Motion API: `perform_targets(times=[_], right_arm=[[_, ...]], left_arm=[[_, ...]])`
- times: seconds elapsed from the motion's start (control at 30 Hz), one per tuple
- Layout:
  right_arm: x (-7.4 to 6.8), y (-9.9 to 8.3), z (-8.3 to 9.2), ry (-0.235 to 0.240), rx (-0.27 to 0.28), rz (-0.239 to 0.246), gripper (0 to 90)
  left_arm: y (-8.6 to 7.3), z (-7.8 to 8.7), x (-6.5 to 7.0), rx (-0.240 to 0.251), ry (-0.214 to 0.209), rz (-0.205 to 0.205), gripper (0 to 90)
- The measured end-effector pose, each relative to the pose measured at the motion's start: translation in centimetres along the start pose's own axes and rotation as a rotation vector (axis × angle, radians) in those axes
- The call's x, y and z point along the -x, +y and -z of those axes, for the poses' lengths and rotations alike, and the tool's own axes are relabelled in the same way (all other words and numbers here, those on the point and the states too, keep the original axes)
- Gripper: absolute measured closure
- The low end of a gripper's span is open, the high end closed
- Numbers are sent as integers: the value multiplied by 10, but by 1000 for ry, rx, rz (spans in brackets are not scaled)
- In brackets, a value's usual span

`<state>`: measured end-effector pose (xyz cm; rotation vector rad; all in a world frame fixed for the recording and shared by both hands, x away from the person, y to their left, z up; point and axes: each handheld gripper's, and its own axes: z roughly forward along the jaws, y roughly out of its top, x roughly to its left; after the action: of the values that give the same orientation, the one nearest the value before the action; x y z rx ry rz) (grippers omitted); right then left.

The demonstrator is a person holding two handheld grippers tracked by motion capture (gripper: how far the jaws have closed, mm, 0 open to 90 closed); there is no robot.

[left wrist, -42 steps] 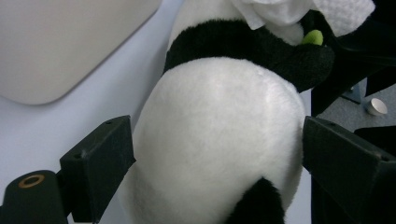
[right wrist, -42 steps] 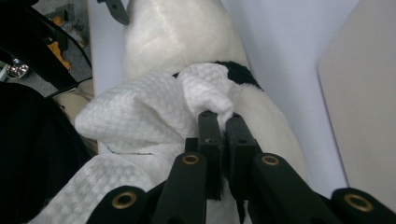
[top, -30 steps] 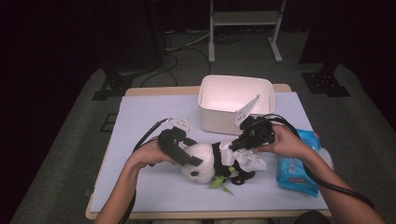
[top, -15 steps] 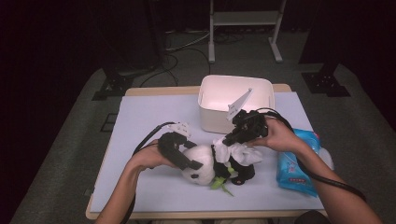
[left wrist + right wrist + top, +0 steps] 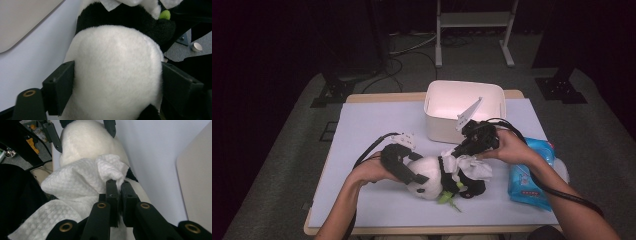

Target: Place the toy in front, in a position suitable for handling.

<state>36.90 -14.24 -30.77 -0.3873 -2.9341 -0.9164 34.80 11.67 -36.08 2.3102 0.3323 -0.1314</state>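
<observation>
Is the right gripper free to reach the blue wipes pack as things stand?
Probably not yet: the right gripper is shut on a white wipe over the panda plush. The wipes pack lies unobstructed beside that forearm.

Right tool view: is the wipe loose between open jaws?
No, the right tool is shut on the white wipe, its jaws pinching a fold.

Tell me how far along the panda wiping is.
Done: a wipe is out and the left gripper clamps the panda by its head. In hand: the right gripper pinches the wipe against the panda. Left: probably more wiping, then perhaps binning it in the white box.
</observation>
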Motion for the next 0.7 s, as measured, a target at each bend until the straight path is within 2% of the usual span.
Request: perform_targets(times=[0.27, 0.43, 0.67, 0.7], right_arm=[[-3, -5, 0, 11, 9, -3, 860], [-9, -6, -1, 21, 10, 16, 861], [-15, -7, -2, 33, 6, 25, 861], [-16, -7, -3, 40, 6, 26, 861]], left_arm=[[2, 2, -3, -4, -10, 31, 88], [0, -1, -5, -29, -30, 83, 26], [-1, -8, -5, -50, -59, 79, 12], [-1, -14, -4, -65, -65, 78, 7]])
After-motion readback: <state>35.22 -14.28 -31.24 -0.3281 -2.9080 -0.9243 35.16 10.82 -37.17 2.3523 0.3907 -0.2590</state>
